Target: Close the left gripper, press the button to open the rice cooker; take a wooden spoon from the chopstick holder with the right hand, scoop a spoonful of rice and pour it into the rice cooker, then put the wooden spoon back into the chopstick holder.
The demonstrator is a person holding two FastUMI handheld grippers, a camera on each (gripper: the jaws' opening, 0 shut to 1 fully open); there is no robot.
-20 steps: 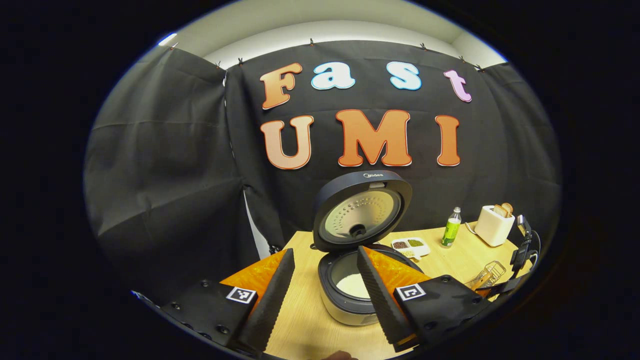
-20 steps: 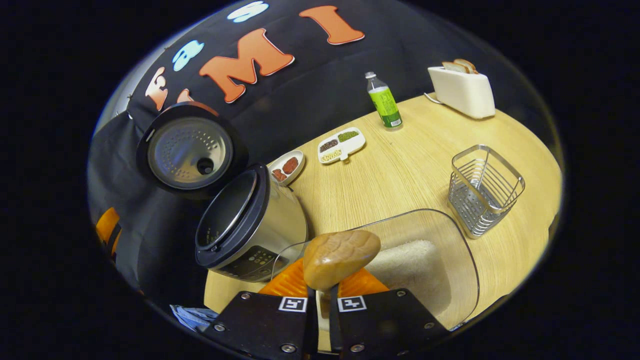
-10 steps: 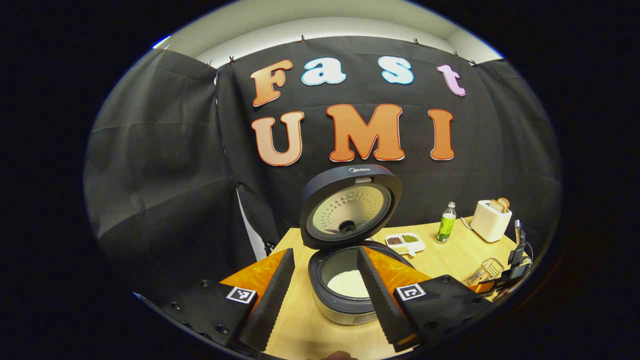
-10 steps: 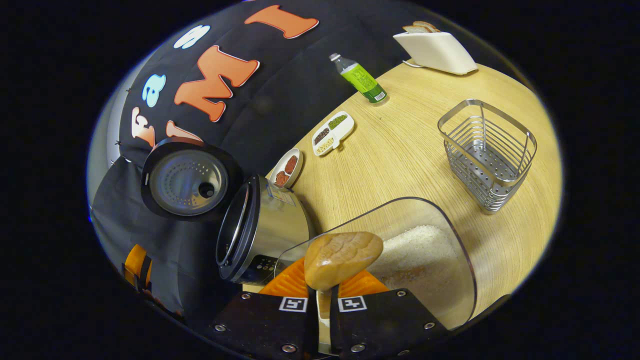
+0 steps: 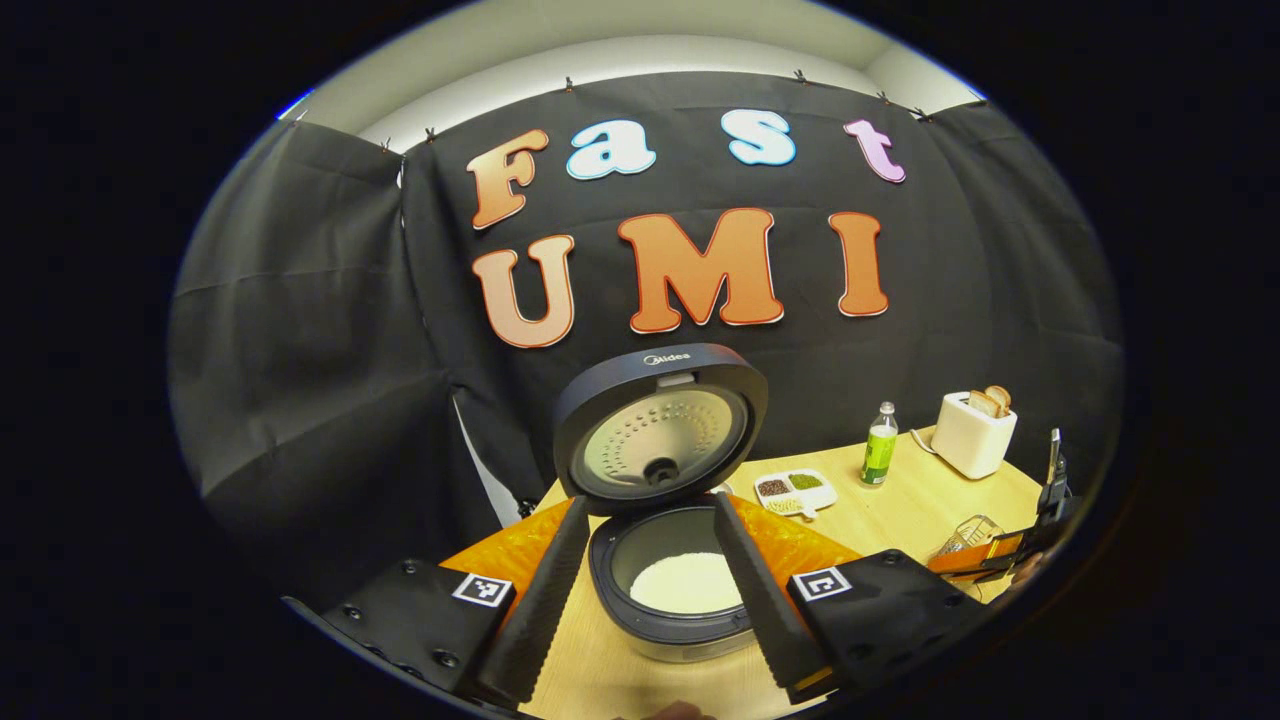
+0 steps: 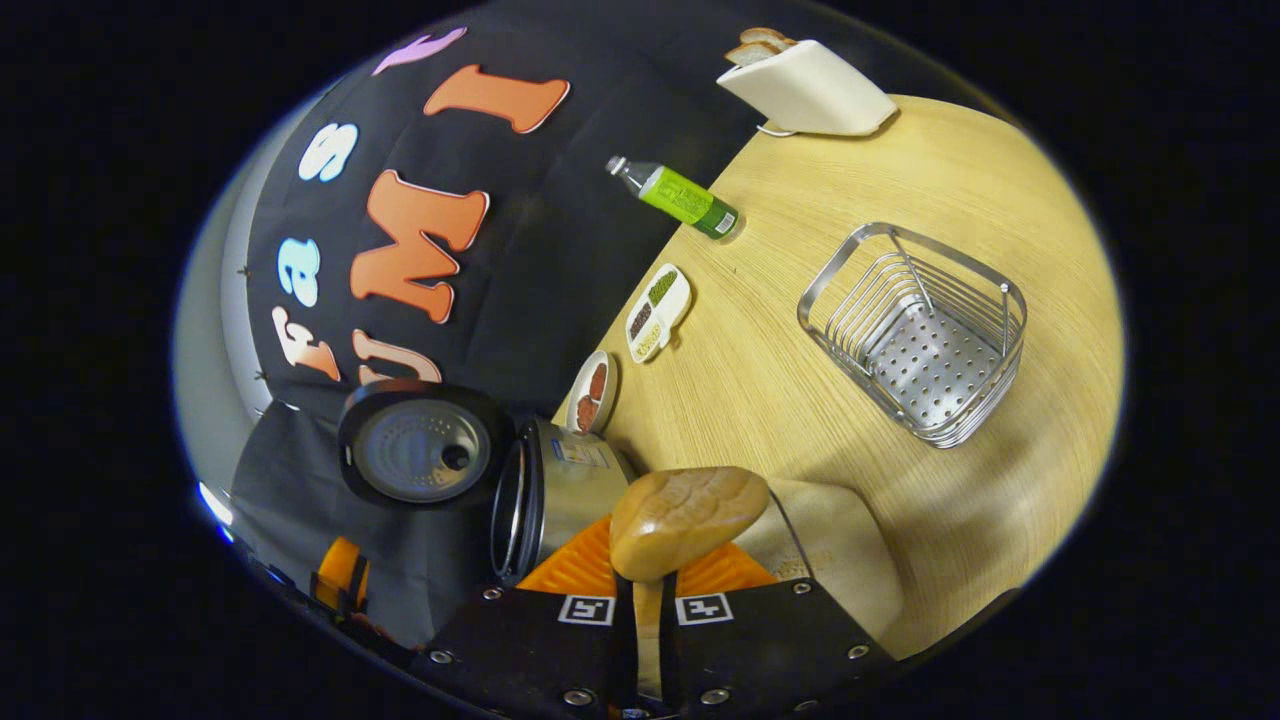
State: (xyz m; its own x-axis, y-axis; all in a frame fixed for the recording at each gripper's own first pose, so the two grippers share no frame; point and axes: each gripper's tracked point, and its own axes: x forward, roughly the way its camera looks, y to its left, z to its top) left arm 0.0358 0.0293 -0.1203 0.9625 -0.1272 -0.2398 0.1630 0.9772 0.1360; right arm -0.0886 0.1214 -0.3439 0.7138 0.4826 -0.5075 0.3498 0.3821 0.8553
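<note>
The rice cooker (image 5: 672, 620) stands open on the wooden table (image 5: 900, 510), lid (image 5: 660, 432) raised, white rice (image 5: 686, 582) in its pot. My left gripper (image 5: 650, 503) is open in front of it and holds nothing; the pot shows between its fingers. My right gripper (image 6: 650, 578) is shut on the wooden spoon (image 6: 688, 520), whose rounded bowl juts out ahead of the fingers. Beyond the spoon the wire chopstick holder (image 6: 915, 335) stands with nothing in it. In the right gripper view the cooker (image 6: 555, 495) lies to the left. The clear rice container (image 6: 840, 545) sits just under the spoon.
A green bottle (image 6: 680, 197), a white toaster (image 6: 805, 85) with bread, a divided dish of beans (image 6: 658, 312) and a small dish (image 6: 592, 392) line the table's back edge. Bare tabletop (image 6: 760, 380) lies between the holder and the cooker. The right gripper (image 5: 1045, 500) shows at the far right of the left gripper view.
The right gripper has rolled and carried the spoon up from the rice container, looking down on the holder. The left gripper has drifted; the cooker sits further left in its view.
</note>
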